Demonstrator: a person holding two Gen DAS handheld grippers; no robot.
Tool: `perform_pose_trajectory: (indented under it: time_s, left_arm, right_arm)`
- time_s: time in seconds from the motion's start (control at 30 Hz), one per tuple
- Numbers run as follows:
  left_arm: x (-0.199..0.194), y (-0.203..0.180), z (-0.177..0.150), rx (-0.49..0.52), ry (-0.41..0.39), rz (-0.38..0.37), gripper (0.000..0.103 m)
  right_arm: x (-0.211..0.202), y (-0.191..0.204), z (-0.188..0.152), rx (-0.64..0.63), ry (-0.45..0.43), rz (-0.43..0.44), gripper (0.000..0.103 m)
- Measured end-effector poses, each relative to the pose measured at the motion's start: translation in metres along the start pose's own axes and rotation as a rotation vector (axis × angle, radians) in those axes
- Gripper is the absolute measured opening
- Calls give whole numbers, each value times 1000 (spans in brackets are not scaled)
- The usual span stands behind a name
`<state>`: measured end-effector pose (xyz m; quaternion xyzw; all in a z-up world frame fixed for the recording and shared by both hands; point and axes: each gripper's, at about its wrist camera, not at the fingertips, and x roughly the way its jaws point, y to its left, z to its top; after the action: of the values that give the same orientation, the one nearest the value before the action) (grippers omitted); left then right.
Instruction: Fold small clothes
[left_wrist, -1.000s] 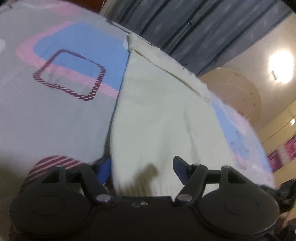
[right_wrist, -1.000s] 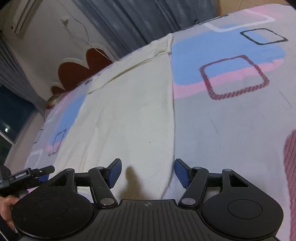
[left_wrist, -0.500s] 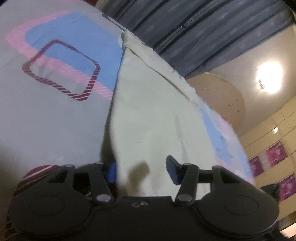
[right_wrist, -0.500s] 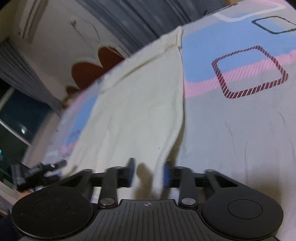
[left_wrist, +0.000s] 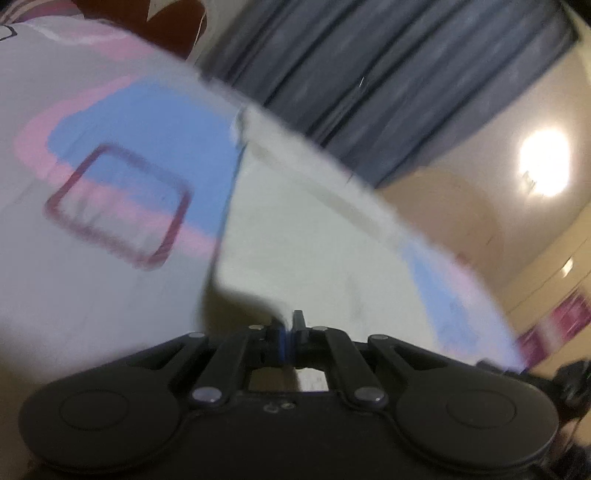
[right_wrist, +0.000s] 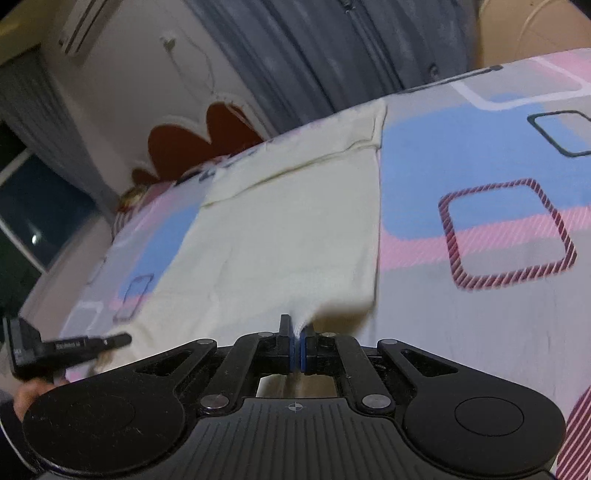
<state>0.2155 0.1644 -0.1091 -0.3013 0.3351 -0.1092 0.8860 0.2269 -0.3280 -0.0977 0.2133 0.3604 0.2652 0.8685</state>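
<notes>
A: Spotted since a second ago: both sets of jaws, spread wide then over the near hem, now pressed together, having just been closing with cloth between them.

B: Held by each?

A: Left tool: pinching the near left corner of the cream garment, a peak of cloth drawn up into the blue pads. Right tool: same at the near right corner, a small white tuft of hem nipped between the pads.

B: Cloth still flat?

A: Mostly. Spread out on the bed sheet, the pink, blue and grey patterned one, far hem running toward the dark curtains. Only the near edge tented, a shadow showing under the left corner. Left view badly blurred, so fine detail there unclear.

B: Meaning for the fold?

A: Probably grasp done, first fold just starting: near hem ready to be carried up and over toward the far edge. No crease visible yet.

B: Risks?

A: Thin bite on both corners, so a slip possible; uneven travel likely to skew the fold.
</notes>
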Motion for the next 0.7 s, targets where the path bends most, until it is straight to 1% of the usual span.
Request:
perform_pose_trajectory:
  time_s: [0.07,0.13,0.23,0.3,0.37,0.43,0.5,0.57,0.63,0.67,0.7]
  left_arm:
    - [3,-9,18,-5,-37,-34,2]
    - [15,-14,43,-17,-65,-63,2]
    - [44,-14,81,-51,-102,-81,2]
    - [68,-14,109,-49,-120,-74,2]
    - [99,-11,136,-53,-113,-67,2]
    - [136,-7,163,-52,-99,-38,2]
    - [164,1,185,-59,-88,-25,2]
    - [194,10,200,-63,-64,-4,2]
    - [221,19,212,-64,-41,16,2]
    - [234,23,217,-50,-27,17,2]
    - [245,27,221,-45,-16,1,3]
  right_arm:
    - [-1,9,18,-25,-37,22,2]
    - [3,14,43,-41,-63,33,2]
    - [24,11,86,-14,-96,31,2]
    - [41,3,115,28,-117,19,2]
    - [67,-12,145,76,-122,5,2]
    - [95,-29,173,131,-114,-1,2]
    - [127,-54,196,181,-106,0,2]
    - [157,-85,214,248,-97,8,2]
    - [189,-113,227,321,-63,19,2]
    - [203,-126,232,349,-36,20,2]
    - [218,-136,236,370,-17,6,2]
